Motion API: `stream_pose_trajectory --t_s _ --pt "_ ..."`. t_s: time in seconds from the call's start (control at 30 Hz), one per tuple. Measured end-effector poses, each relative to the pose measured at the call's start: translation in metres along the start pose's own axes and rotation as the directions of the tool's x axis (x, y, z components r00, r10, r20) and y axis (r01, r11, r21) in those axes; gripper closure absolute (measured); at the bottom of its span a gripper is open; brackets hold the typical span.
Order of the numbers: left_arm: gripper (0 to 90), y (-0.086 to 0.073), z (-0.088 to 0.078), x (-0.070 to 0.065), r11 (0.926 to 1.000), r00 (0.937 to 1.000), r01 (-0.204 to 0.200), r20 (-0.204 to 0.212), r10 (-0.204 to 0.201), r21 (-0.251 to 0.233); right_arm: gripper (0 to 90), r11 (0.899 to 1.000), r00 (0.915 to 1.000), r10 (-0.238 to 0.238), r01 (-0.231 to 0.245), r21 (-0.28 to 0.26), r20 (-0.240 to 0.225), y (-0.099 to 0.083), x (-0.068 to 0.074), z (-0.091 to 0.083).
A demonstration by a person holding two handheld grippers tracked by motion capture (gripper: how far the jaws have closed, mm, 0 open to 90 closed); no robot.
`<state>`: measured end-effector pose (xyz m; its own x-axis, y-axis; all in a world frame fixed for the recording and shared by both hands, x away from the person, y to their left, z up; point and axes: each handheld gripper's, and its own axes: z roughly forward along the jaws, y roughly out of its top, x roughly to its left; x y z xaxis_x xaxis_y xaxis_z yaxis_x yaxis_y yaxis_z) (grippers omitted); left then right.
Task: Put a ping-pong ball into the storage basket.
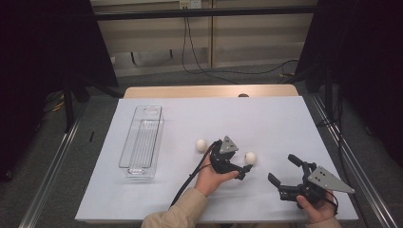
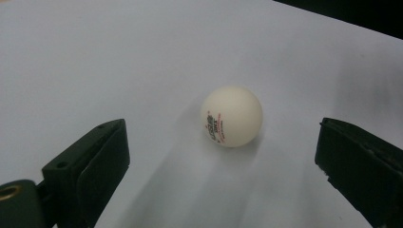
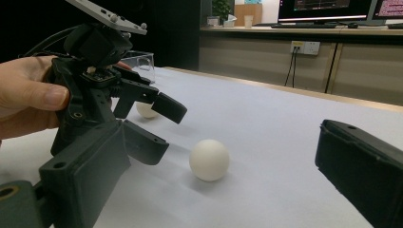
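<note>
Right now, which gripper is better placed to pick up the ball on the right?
Left. The left gripper is open right beside that ball, which sits ahead between its jaws. The right gripper is farther off.

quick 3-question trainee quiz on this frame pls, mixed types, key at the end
1. True or false: the left gripper is shut on a ball.
2. How many white balls lie on the table?
3. The clear tray lies to which side of both balls: A left, B right?

Key: 1 false, its jaws are open, with the near ball lying ahead of them. 2 two; the other ball lies nearer the tray. 3 A.
</note>
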<state>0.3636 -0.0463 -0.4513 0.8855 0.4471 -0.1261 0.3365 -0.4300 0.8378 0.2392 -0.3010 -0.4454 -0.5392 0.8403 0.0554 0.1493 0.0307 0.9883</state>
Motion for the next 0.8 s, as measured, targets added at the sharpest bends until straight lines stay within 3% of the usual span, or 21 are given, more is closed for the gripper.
stream_pose_trajectory --t_s 0.8 --pt "3.7 0.0021 0.0087 0.0011 0.9998 0.9999 0.007 -0.010 -0.007 0.019 2.6 1.000 1.0000 -0.007 0.007 0.000 -0.001 0.0000 0.0006 0.0005"
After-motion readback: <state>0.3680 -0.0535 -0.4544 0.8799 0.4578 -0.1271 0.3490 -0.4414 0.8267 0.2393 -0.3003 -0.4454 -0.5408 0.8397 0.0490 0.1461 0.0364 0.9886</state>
